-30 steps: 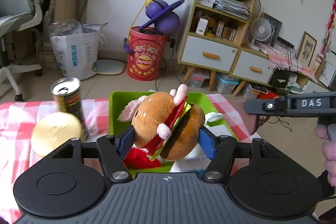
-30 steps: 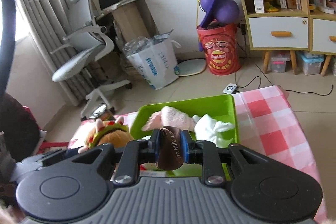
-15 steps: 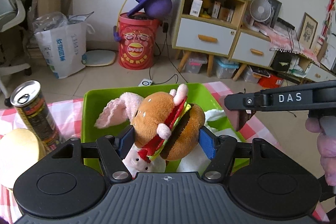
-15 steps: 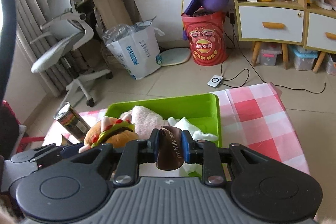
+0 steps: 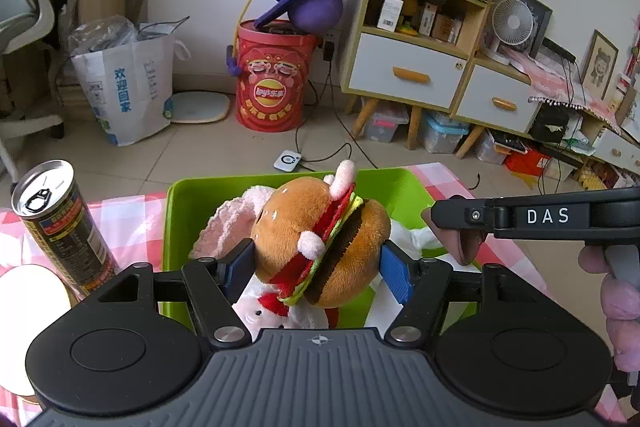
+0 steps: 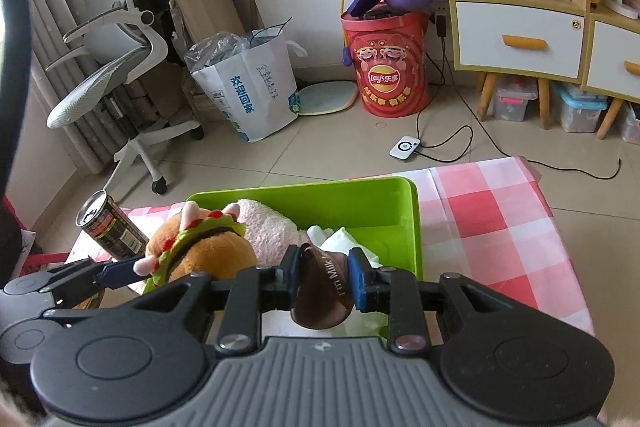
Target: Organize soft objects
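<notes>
Two claws hang over one green bin on the table, whose red-and-white checked cloth looks thin and smooth; the hard plastic bin sits directly below and ahead of both, so each load seems to need only lowering and letting go. Inside it already lie a fluffy pink plush and crumpled white cloth, both limp and shapeless. Beside the bin's left wall stands a rigid metal can, upright and apart from the soft things. The left claw is clenched on a burger plush, a rounded, velvety toy squeezed bun-to-bun, its layers running upright between the blue pads. It hangs above the bin's near left part. The right claw is nearer the right wall, just beside the burger, and holds a small brown pouch, smooth and soft-looking with lettering on its side, its long axis pointing toward the camera; these jaws are opening, though the pads look to be pressing its flanks.
</notes>
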The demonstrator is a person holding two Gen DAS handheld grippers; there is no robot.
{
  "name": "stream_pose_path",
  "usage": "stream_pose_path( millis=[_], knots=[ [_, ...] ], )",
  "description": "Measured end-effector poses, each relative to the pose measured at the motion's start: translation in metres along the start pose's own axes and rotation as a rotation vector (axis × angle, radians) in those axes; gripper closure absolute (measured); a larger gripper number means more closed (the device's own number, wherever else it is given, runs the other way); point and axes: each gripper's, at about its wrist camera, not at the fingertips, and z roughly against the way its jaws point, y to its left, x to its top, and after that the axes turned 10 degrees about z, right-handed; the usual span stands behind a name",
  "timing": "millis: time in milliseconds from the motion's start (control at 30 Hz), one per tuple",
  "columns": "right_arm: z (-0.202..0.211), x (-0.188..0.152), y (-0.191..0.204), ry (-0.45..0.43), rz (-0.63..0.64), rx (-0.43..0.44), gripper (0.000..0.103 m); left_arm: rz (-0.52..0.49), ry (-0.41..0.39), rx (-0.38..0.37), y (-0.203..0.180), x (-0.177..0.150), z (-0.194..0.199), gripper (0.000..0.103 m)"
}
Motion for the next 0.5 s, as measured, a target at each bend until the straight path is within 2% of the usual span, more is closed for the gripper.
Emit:
stream_pose_path(
  millis=[500],
  knots=[
    [-0.015,0.010,0.002,0.002,0.002,-0.003,0.080,0.000,0.003,0.044,0.012,0.006,-0.011,0.035]
  ],
)
